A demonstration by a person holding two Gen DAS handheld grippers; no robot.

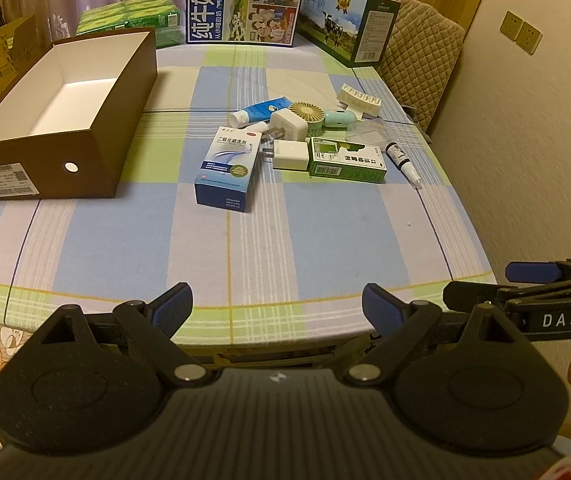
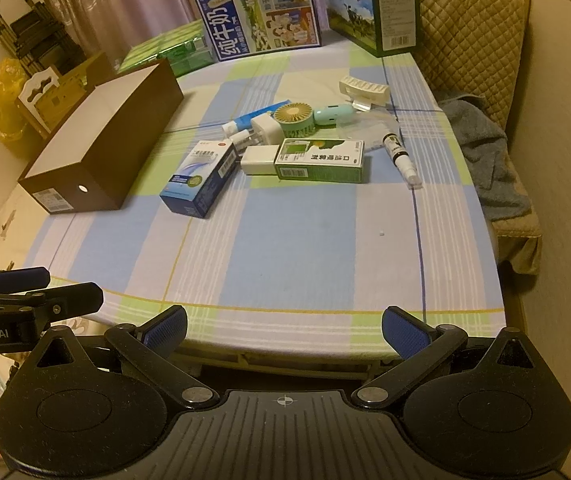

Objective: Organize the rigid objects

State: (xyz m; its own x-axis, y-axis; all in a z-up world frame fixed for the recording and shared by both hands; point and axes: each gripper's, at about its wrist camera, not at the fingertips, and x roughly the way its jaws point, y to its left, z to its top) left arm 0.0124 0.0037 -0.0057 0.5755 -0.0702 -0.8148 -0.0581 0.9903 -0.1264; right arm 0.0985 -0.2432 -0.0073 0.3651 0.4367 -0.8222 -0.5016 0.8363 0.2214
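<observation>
From the left wrist, your left gripper (image 1: 277,308) hung spread wide and empty at the table's (image 1: 245,248) near edge; the blue box (image 1: 227,170) lay mid-table, right of the open brown box (image 1: 65,120).

From the right wrist, your right gripper (image 2: 285,330) was likewise wide apart, holding nothing, well short of the green box (image 2: 319,160).

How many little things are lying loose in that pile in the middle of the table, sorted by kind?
Small cartons: 2, blue carton, green carton
White chargers: 2
Tubes: 1, blue tube
Spray bottles: 1
Mini fans: 1
White clip-like piece: 1
Clear bag: 1
Total: 9
</observation>
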